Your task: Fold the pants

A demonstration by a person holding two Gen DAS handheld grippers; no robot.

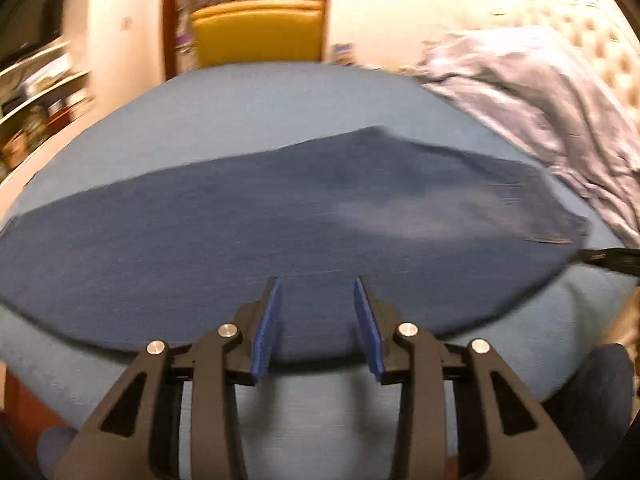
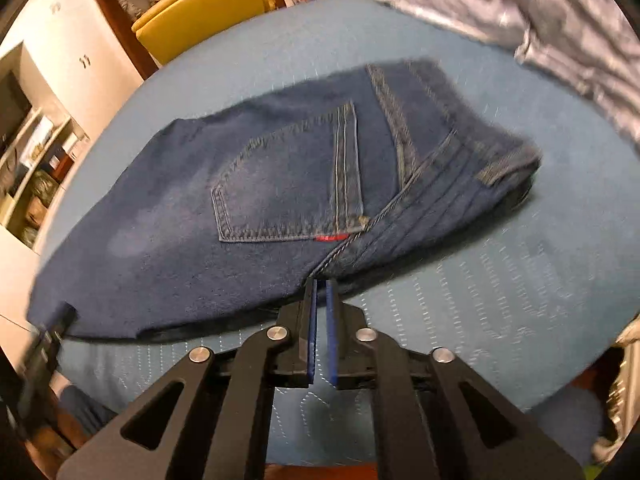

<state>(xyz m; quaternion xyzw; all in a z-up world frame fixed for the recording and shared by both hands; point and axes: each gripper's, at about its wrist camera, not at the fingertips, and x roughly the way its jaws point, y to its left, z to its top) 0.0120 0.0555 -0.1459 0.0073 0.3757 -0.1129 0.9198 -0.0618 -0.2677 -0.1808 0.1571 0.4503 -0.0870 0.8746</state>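
Right gripper (image 2: 321,280) clenched on the near edge of the jeans (image 2: 280,184) at the seat seam, left gripper (image 1: 316,280) released over the legs, long axis running along the bed's (image 2: 480,300) near edge.

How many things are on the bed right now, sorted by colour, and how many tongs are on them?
Dark blue: 1, the jeans, folded lengthwise.
Grey-lilac: 1, the crumpled blanket at the far right.
Black tongs with blue pads: 2, left tongs open over the jeans, right tongs nearly closed at the jeans' near edge.
Total: 4, on the light blue bedcover.
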